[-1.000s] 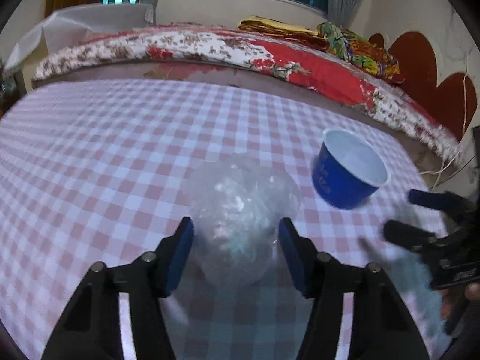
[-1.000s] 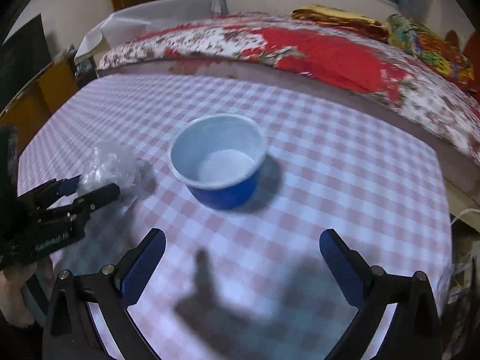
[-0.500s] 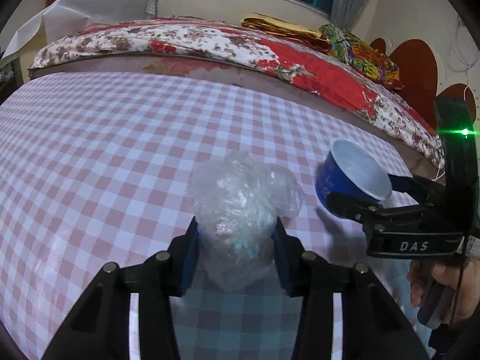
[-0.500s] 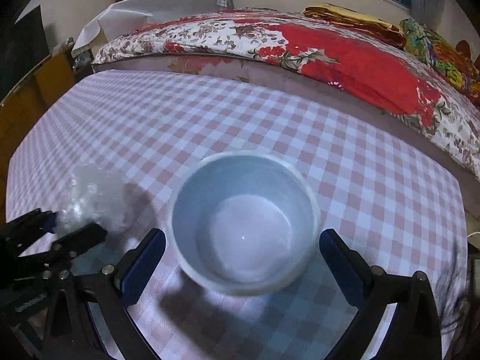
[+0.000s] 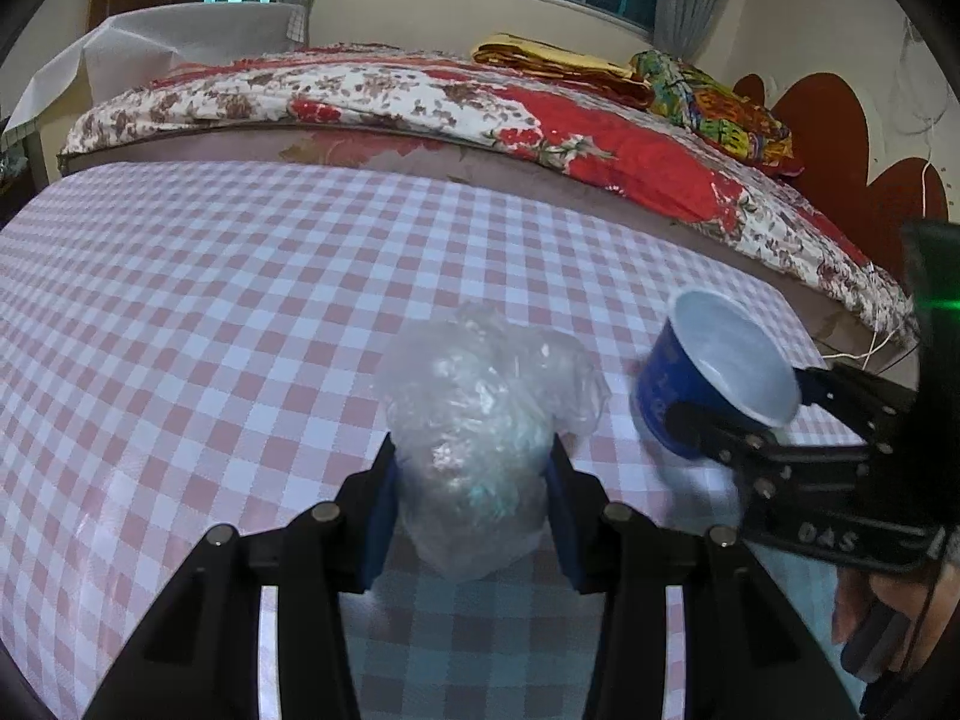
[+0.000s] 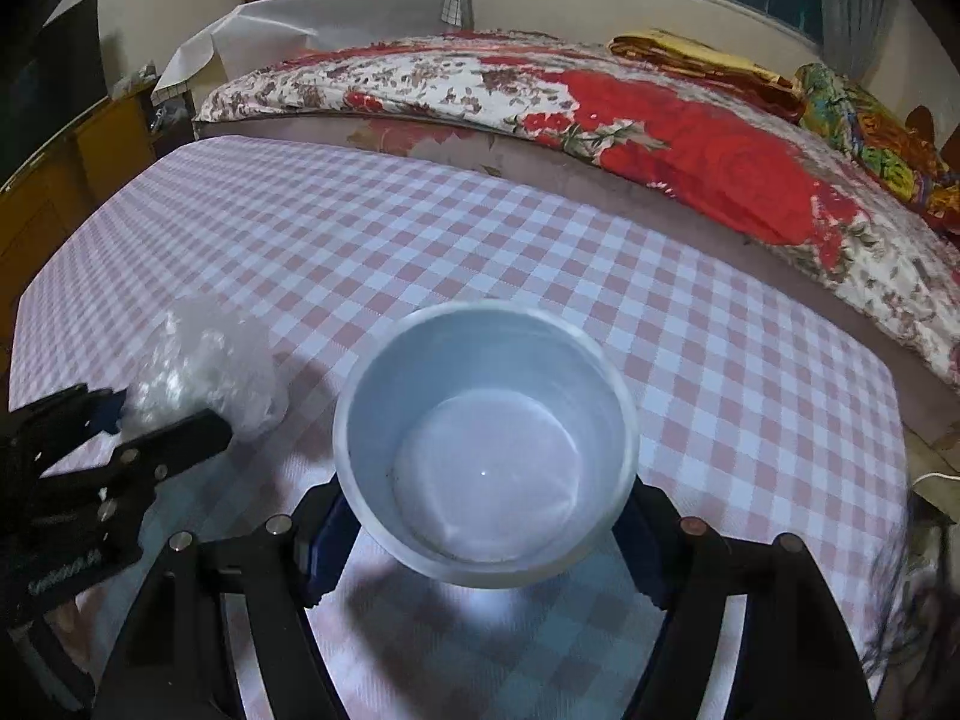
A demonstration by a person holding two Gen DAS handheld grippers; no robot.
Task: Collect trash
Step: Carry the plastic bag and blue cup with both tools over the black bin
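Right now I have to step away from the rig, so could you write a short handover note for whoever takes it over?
Left gripper: fingers shut on the crumpled clear plastic bag, which sits on the checked tablecloth.
Right gripper: fingers have just been closing around the blue paper cup; they sit at its sides, and the cup looks tilted in the left wrist view.
Done: both pieces of trash are between fingers.
Left: confirm the cup grip, lift both, carry them to a bin; none is in view.
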